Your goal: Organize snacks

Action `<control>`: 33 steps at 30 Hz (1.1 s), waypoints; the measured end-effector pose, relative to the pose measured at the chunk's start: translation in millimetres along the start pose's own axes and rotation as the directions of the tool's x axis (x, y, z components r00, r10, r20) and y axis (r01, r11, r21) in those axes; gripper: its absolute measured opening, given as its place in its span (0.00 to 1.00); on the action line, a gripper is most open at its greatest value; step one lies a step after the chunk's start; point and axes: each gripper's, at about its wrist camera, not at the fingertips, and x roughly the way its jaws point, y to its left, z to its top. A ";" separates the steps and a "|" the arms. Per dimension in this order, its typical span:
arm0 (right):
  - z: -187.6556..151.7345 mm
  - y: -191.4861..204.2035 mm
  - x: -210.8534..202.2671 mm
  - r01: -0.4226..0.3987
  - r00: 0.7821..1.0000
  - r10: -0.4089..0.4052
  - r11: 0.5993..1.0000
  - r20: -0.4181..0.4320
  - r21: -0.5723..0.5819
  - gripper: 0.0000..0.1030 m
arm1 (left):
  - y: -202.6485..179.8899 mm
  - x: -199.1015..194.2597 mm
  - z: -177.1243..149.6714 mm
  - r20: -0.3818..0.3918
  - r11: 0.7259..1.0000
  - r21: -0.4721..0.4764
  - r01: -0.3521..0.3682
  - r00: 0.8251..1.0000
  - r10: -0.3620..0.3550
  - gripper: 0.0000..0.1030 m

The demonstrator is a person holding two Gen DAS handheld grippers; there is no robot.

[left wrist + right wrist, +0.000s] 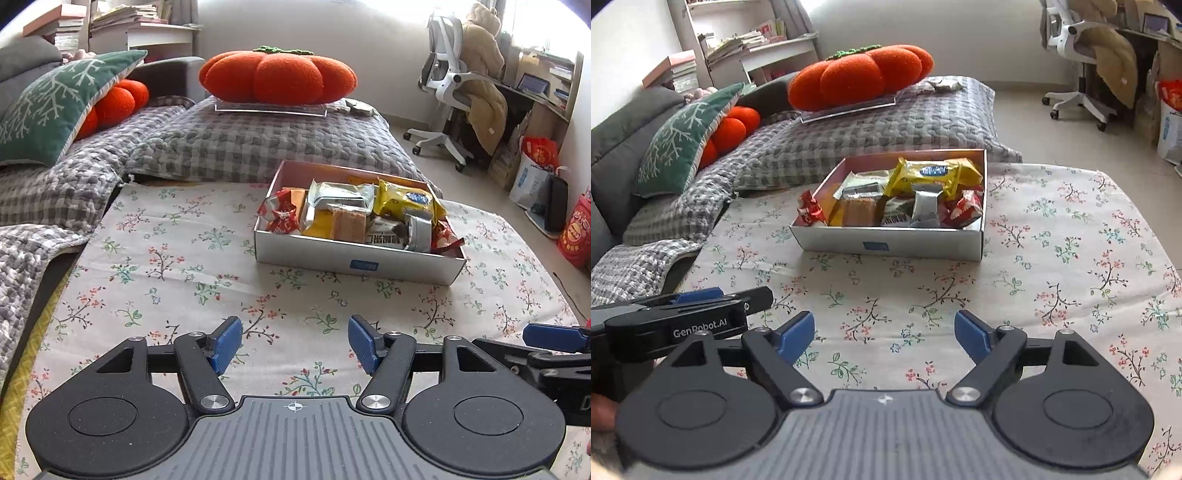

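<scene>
The shallow white cardboard snack box (354,258) sits toward the bench's far edge, near the sofa. It is heaped with crinkly, light packets: a puffy yellow bag (406,201), a silver foil pouch (341,195), red wrapped candies (282,218), a clear-wrapped wafer (349,225). Likely slippery and crushable; pinching a sealed end seam looks safest. The box looks stiff, best gripped at a wall. The left claw (295,341) and right claw (884,334) both gape empty over the floral cloth (1071,240).

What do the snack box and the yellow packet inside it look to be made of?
Snack box: probably cardboard with a smooth, light, faintly glossy finish; thin straight walls, crisp folded corners. Yellow packet: likely plastic film, shiny and crinkled, with a crimped end.
</scene>
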 end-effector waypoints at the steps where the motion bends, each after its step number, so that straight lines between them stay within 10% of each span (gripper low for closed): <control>1: -0.6 0.7 1.4 0.006 1.000 -0.006 1.000 -0.006 -0.003 0.80 | 0.7 0.6 0.1 -0.004 1.000 -0.003 0.002 1.000 -0.002 0.65; 13: -6.6 -2.3 15.1 0.087 0.995 -0.087 0.996 -0.047 0.009 0.98 | 1.8 3.2 -0.7 -0.014 0.999 0.023 -0.034 0.999 0.034 0.92; 33: -3.4 -0.8 11.2 0.189 0.982 -0.189 0.982 0.016 -0.004 0.99 | -3.6 0.2 3.1 0.021 0.992 0.064 -0.107 0.994 0.106 1.00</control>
